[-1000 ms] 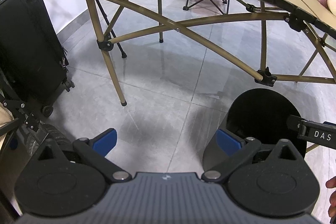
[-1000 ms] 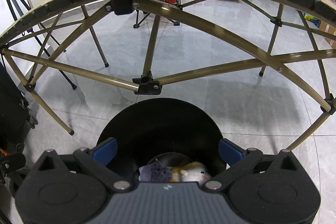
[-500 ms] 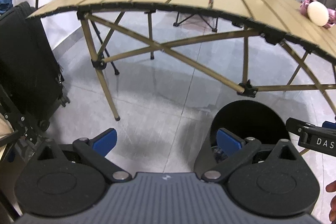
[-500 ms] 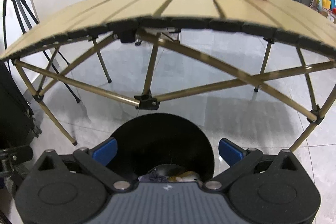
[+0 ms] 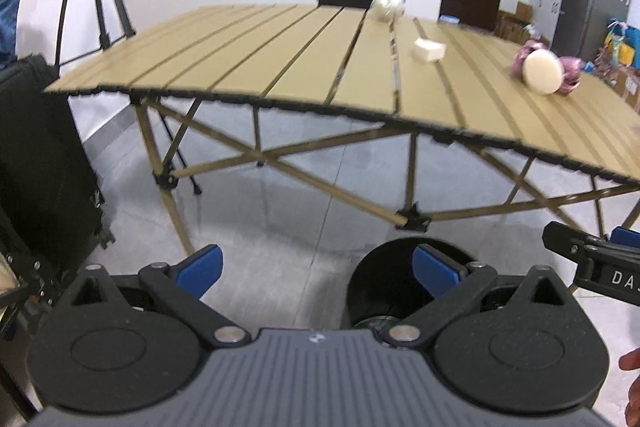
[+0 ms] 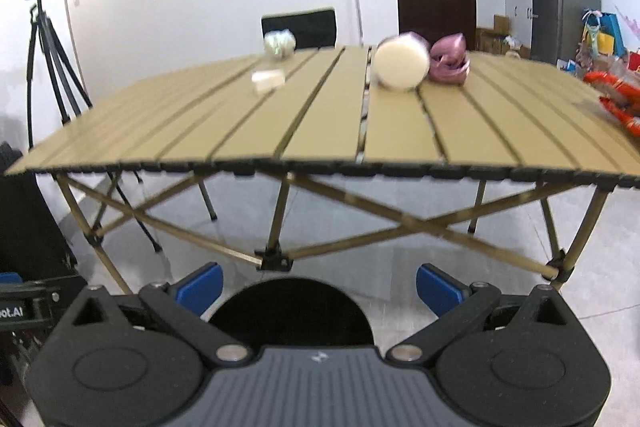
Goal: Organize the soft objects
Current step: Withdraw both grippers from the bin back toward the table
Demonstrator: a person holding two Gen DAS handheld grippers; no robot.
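Cream ball [image 6: 401,63] on table [image 6: 320,131]; both grippers low, level, jaws apart, empty.

Ahead of the blue-padded right gripper [image 6: 318,287]: a tan slatted table [image 6: 320,131] with black edging, a cream ball [image 6: 401,64], mauve fabric [image 6: 450,63], a white block [image 6: 268,79]; below, a black bin [image 6: 291,313].
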